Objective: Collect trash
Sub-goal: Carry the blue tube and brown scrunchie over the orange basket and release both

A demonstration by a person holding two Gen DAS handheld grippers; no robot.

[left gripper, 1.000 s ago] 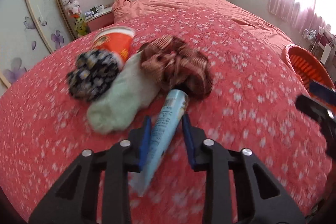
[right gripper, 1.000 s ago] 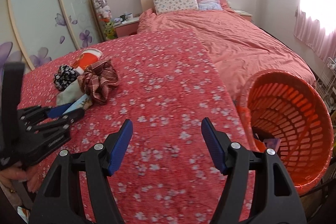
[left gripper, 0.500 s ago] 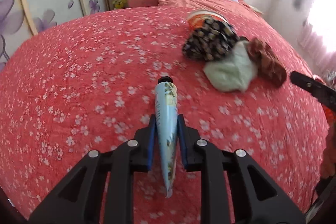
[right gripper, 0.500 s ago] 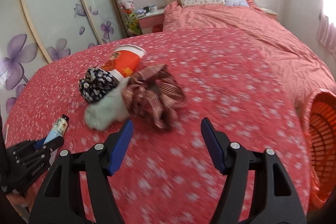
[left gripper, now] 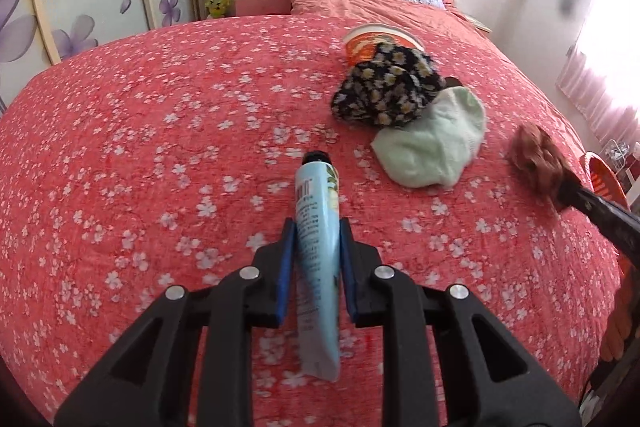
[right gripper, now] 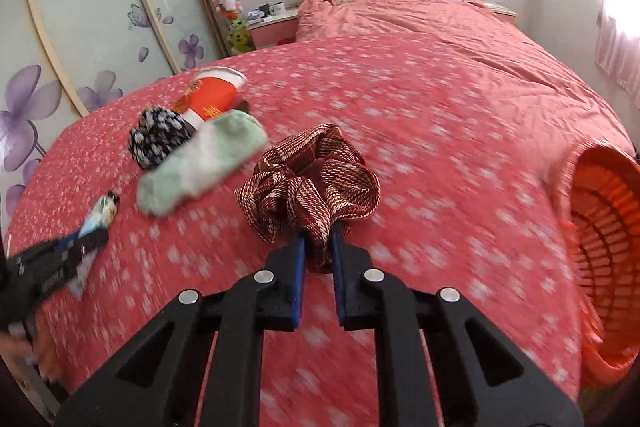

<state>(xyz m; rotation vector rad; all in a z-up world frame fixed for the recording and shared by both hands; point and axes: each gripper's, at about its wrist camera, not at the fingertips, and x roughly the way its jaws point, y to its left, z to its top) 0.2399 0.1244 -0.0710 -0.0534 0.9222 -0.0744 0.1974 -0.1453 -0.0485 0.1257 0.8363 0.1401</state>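
Over the red floral bed (left gripper: 160,155), right hand-held gripper (right gripper: 318,259) has just closed on the brown woven fabric scrunchie (right gripper: 310,187), orange plastic basket (right gripper: 600,251) off to its right and nearer it, while left hand-held gripper (left gripper: 314,263) pinches the pale blue squeeze tube (left gripper: 318,239), cap pointing away.

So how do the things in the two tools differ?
The left tool clamps a pale blue tube, smooth and stiff, with a black cap. The right tool pinches a brown woven scrunchie, soft and ruffled, having just closed on it. The tube points straight ahead; the scrunchie bunches up. Both are over the pink bedspread.
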